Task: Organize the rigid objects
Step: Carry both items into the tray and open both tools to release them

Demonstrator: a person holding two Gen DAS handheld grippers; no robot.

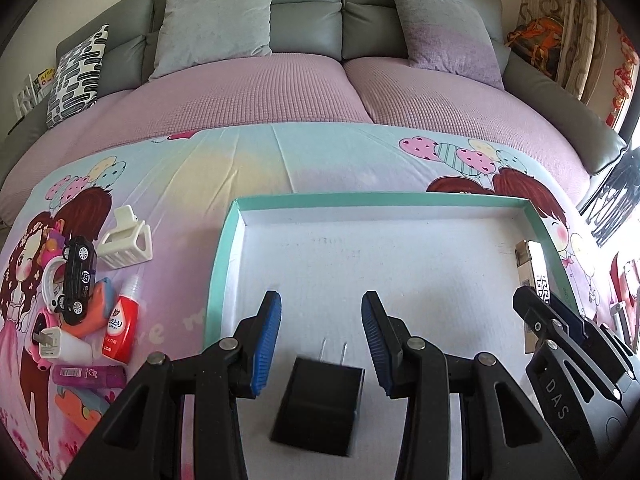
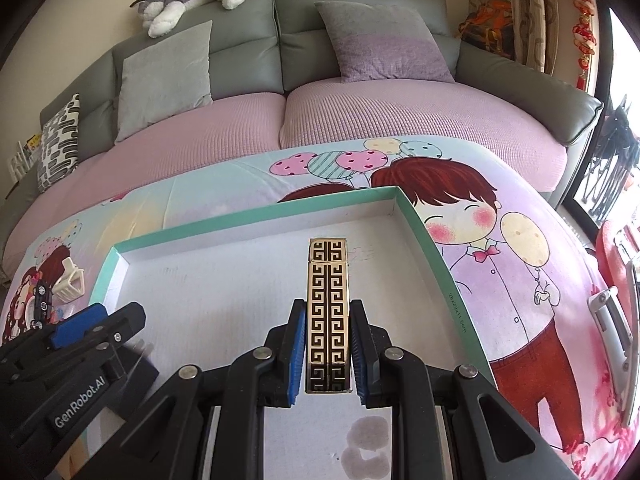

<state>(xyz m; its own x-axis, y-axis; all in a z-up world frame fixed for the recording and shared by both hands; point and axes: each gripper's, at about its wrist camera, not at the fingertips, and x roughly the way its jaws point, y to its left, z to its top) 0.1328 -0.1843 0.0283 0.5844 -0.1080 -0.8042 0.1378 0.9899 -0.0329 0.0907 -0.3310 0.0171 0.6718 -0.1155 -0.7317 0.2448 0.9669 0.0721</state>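
Observation:
A teal-rimmed white tray (image 1: 224, 248) lies on the cartoon-print cloth; it also shows in the right wrist view (image 2: 248, 218). My left gripper (image 1: 320, 320) is open over the tray, and a black plug adapter (image 1: 320, 404) lies on the tray floor between and just below its fingers. My right gripper (image 2: 328, 328) is shut on a long gold box with a black key pattern (image 2: 328, 312), held over the tray's right part. That box (image 1: 534, 264) and the right gripper (image 1: 560, 320) show at the tray's right side in the left wrist view. The left gripper (image 2: 92, 320) shows at the left of the right wrist view.
Left of the tray lies a pile: a white hair clip (image 1: 126, 240), a black toy car (image 1: 78, 276), a red bottle (image 1: 124, 320), a white charger (image 1: 50, 342), a purple box (image 1: 90, 376). A grey sofa (image 1: 304, 12) with cushions stands behind. A dark stain (image 2: 366, 448) marks the tray floor.

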